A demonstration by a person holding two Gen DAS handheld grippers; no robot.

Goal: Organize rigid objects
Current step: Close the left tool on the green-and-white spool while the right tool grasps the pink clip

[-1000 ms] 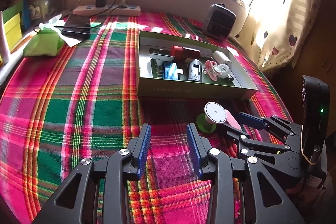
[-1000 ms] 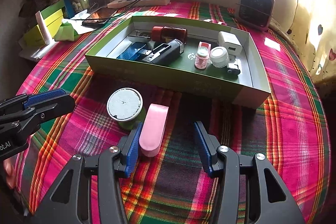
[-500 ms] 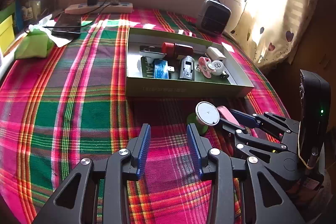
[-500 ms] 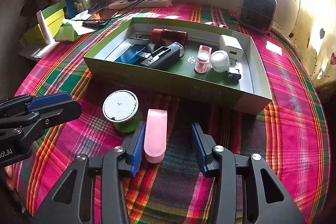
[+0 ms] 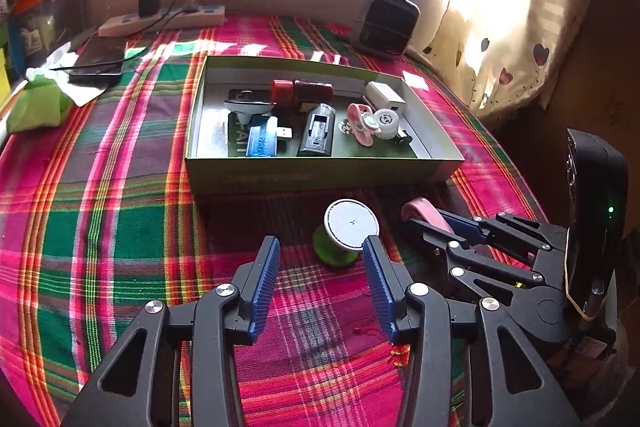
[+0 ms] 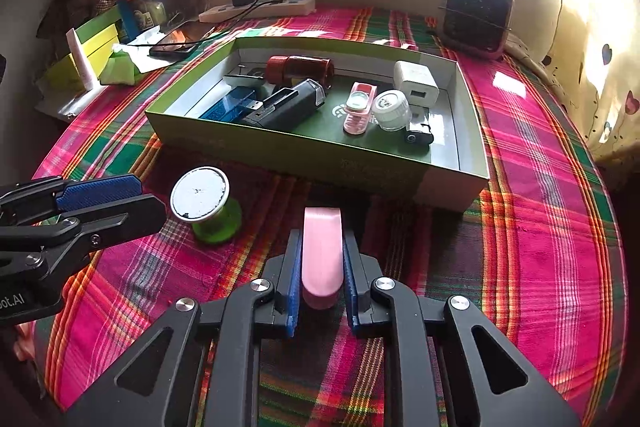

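Plaid cloth (image 6: 540, 227); pink case (image 6: 322, 247) lengthwise between tongs (image 6: 322, 291), toward box (image 6: 320, 155).

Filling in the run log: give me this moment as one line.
right gripper: shut on pink case | left gripper: opening, empty, near green spool | green box: part-filled
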